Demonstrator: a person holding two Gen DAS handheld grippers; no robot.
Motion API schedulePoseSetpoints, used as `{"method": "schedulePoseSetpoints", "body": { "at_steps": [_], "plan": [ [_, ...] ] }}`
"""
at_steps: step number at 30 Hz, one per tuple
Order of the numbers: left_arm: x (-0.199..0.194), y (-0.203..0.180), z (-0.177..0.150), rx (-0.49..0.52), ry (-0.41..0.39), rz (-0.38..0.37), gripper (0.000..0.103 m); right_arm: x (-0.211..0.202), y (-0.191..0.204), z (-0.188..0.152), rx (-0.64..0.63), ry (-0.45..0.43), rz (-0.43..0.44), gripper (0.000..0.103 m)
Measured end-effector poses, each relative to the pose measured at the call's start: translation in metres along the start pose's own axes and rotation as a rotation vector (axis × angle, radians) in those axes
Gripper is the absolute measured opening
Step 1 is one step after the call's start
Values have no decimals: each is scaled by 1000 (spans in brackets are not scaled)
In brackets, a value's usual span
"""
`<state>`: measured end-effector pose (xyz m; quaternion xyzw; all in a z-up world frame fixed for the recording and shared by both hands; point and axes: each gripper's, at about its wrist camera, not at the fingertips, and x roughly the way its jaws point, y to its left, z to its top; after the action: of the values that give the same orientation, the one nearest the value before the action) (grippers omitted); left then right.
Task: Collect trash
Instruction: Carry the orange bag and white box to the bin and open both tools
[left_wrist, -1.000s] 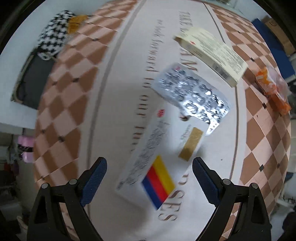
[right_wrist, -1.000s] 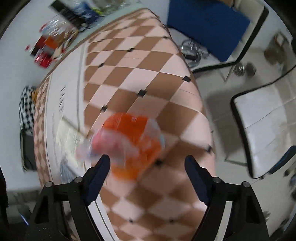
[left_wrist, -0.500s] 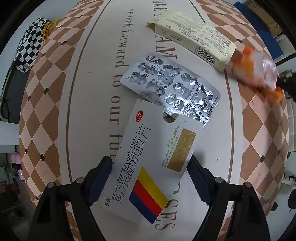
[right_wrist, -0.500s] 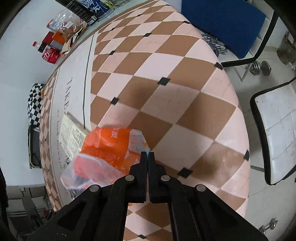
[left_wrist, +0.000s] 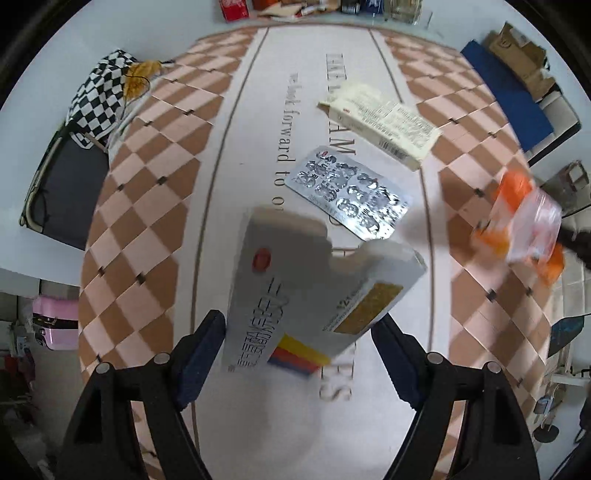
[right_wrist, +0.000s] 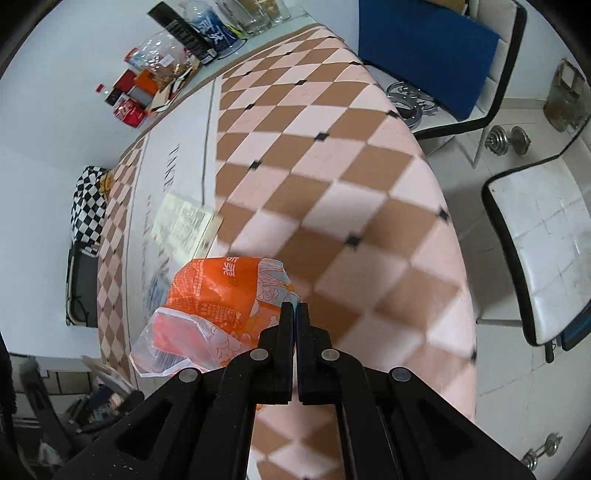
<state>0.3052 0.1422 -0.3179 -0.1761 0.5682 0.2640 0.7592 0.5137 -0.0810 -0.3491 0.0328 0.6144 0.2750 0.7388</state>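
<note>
My left gripper (left_wrist: 297, 332) is shut on a white medicine box (left_wrist: 314, 291) with blue, red and yellow stripes and holds it lifted and tilted above the table. A silver blister pack (left_wrist: 349, 195) and a cream medicine box (left_wrist: 380, 123) lie on the tablecloth beyond it. My right gripper (right_wrist: 295, 306) is shut on the edge of an orange and clear plastic wrapper (right_wrist: 214, 306) and holds it above the table. The wrapper also shows at the right of the left wrist view (left_wrist: 524, 225). The cream box also shows in the right wrist view (right_wrist: 183, 221).
The table has a brown and pink checked cloth (left_wrist: 147, 206). A black-and-white checked bag (left_wrist: 99, 99) sits on a chair at the left edge. Cans, bottles and packets (right_wrist: 159, 85) line the far end. Chairs (right_wrist: 535, 243) stand off the right edge.
My left gripper closed on the striped white box and lifted it off the table. My right gripper, shut on the orange wrapper, has raised it and carried it off to the right.
</note>
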Motion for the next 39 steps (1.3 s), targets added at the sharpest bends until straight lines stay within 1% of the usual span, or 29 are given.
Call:
{"method": "schedulePoseSetpoints", "body": {
  "at_steps": [3,5,6,7,8,10,11,13,15,18,20,24,26,27,28,30,31,33,35,37,39],
  "plan": [
    [-16,1,-21,12,-28,-23,79,-15,5,-42,-5,-1,-3,1],
    [-24,11,-40,19,-42,-56,78,-26,8,-79,-3,-3,-7,1],
    [-21,15,-41,25,-48,-69,78,-30,10,-94,0,-4,-7,1],
    [-24,19,-50,32,-56,-81,78,-37,11,-119,7,-12,-11,1],
    [-24,25,-59,45,-59,-91,78,-42,11,-133,15,-19,-16,1],
    [-21,32,-78,71,-56,-107,78,-52,10,-176,51,-32,-29,1],
    [-21,40,-92,83,-54,-126,78,-55,9,-191,65,-37,-34,1],
    [-20,51,-107,100,-56,-149,78,-63,8,-231,109,-54,-51,1],
    [-22,64,-126,113,-59,-170,78,-68,10,-264,142,-73,-69,1],
    [-35,80,-151,123,-68,-209,78,-80,12,-311,202,-99,-67,1],
    [-44,87,-167,127,-70,-234,78,-87,16,-342,217,-104,-70,1],
    [-60,97,-208,122,-51,-303,78,-96,18,-401,229,-76,-66,1],
    [-60,98,-232,121,-19,-329,78,-95,13,-440,243,-47,-61,1],
    [-57,98,-244,118,-2,-342,78,-93,10,-453,248,-33,-61,1],
    [-54,98,-255,115,16,-351,78,-89,5,-471,256,-12,-63,1],
    [-37,95,-283,108,76,-367,78,-72,-7,-507,276,43,-67,1],
    [-28,93,-292,105,101,-369,78,-64,-12,-517,282,66,-71,1],
    [4,84,-316,107,168,-368,78,-36,-26,-545,294,124,-86,1],
    [40,74,-337,114,225,-357,78,-11,-39,-565,303,159,-104,1],
    [71,63,-351,116,261,-354,78,21,-56,-585,303,191,-141,1],
    [112,48,-364,128,299,-343,78,55,-74,-601,310,210,-175,1]
  ]
}}
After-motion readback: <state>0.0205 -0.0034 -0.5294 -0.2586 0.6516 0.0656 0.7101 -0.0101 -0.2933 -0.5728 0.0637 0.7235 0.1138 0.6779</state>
